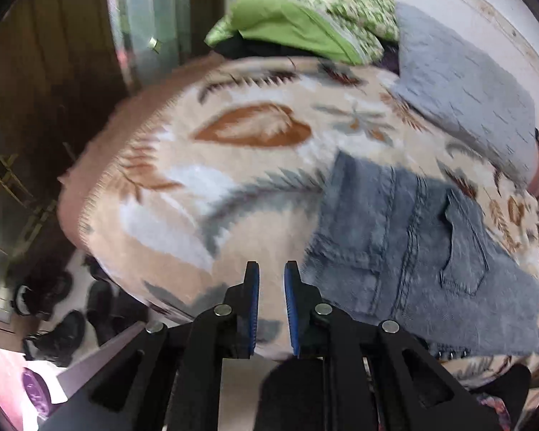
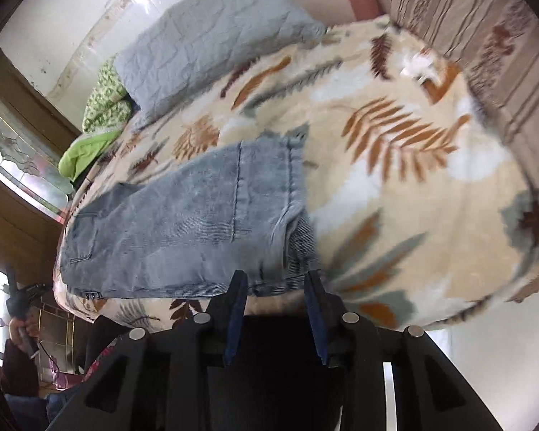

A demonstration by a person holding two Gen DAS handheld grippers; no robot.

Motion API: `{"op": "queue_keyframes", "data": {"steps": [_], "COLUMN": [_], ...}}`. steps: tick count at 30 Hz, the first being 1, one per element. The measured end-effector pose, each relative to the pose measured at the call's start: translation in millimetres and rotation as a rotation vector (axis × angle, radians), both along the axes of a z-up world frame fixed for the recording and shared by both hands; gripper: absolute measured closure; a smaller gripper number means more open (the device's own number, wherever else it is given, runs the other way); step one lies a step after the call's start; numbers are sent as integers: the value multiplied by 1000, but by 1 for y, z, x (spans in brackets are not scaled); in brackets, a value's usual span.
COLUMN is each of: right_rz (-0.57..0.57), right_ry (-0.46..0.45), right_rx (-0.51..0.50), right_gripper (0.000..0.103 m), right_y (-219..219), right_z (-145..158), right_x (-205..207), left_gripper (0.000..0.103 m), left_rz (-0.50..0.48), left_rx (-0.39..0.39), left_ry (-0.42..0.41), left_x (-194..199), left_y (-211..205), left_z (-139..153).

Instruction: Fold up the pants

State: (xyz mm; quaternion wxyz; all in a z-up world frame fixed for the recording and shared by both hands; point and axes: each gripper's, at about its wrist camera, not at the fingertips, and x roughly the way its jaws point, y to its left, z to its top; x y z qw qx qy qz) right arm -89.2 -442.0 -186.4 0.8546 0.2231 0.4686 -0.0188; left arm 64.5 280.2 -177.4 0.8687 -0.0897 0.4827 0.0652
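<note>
Blue denim pants [image 1: 413, 244] lie folded on a leaf-patterned blanket [image 1: 233, 179], with a back pocket facing up. My left gripper [image 1: 271, 265] hovers over bare blanket just left of the pants, its blue pads close together with nothing between them. In the right wrist view the pants [image 2: 197, 222] stretch from the bed's left edge toward the middle of the blanket [image 2: 395, 197]. My right gripper [image 2: 276, 274] stands open over the near right corner of the pants, with the hem edge below the gap and not pressed by the pads.
A grey quilted pillow [image 1: 460, 89] [image 2: 204, 43] and a heap of green clothes [image 1: 298, 25] [image 2: 97, 122] lie at the bed's far side. Dark shoes [image 1: 64, 323] lie on the floor beside the bed. A striped cushion [image 2: 485, 36] borders the right.
</note>
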Motion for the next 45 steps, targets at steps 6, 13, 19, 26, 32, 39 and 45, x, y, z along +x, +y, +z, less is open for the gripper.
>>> {"op": "queue_keyframes", "data": {"steps": [6, 13, 19, 26, 32, 39, 45], "right_rz": [-12, 117, 122, 102, 42, 31, 26], "right_ry": [-95, 26, 278, 193, 158, 207, 45], "right_rx": [8, -51, -47, -39, 3, -92, -107], "right_gripper": [45, 45, 46, 46, 46, 42, 42], "right_y": [13, 94, 97, 74, 72, 78, 78], "right_z": [28, -5, -64, -32, -32, -54, -3], "right_x": [20, 95, 101, 103, 149, 175, 137], "left_gripper": [87, 47, 42, 40, 26, 26, 26], "left_rz": [-111, -401, -519, -527, -563, -593, -594], "left_rx": [40, 59, 215, 214, 159, 262, 205], "left_ry": [-140, -96, 195, 118, 37, 172, 6], "left_x": [-6, 0, 6, 0, 12, 27, 14], "left_y": [-39, -172, -236, -233, -272, -310, -329], "left_z": [45, 12, -71, -43, -20, -65, 1]}}
